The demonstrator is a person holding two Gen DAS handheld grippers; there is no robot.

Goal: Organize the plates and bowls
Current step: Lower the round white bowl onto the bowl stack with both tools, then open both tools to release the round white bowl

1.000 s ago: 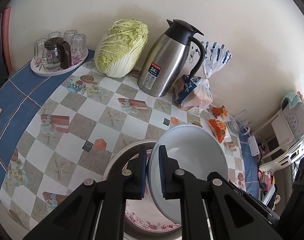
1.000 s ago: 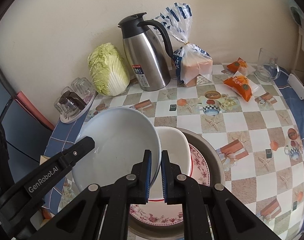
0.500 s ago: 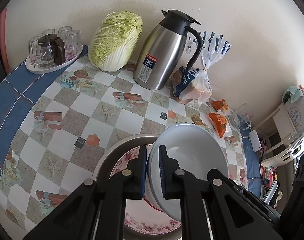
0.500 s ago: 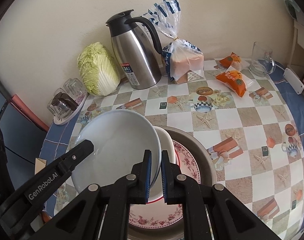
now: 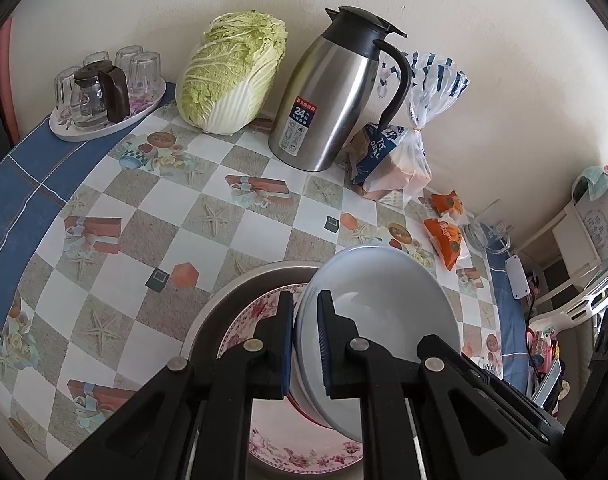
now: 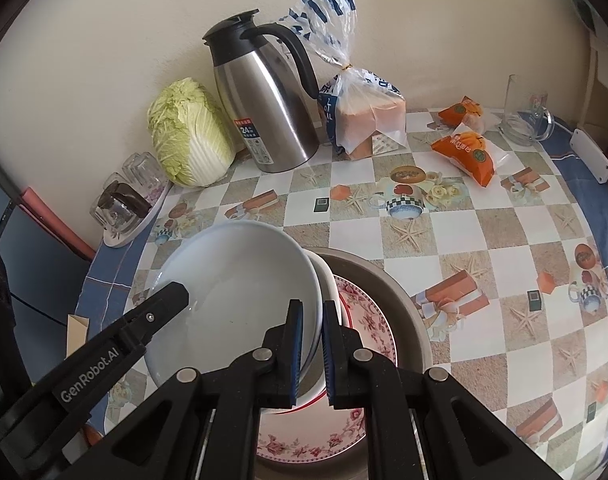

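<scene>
Both grippers hold one large white bowl [image 6: 239, 292], tilted on edge above a stack. My left gripper [image 5: 305, 336] is shut on its rim; the bowl [image 5: 380, 320] fills the lower right of the left wrist view. My right gripper [image 6: 312, 344] is shut on the opposite rim, with the left gripper's finger [image 6: 159, 312] visible at the bowl's left. Below sit a smaller white bowl with a red rim [image 6: 330, 280], a floral plate [image 6: 368, 320] and a grey metal basin [image 6: 404, 304]. The plate [image 5: 247, 328] and basin [image 5: 231, 292] also show in the left wrist view.
On the checkered tablecloth [image 5: 143, 208] stand a steel thermos [image 5: 336, 100], a cabbage [image 5: 231, 72], a bagged bread loaf [image 5: 392, 160], orange snack packets [image 6: 468, 148], a glass mug [image 6: 524, 112] and a tray of glasses [image 5: 103, 92] by the wall.
Both grippers with the white bowl have drawn back and risen slightly from the wall; the back objects look farther off. Both grips are unchanged.
</scene>
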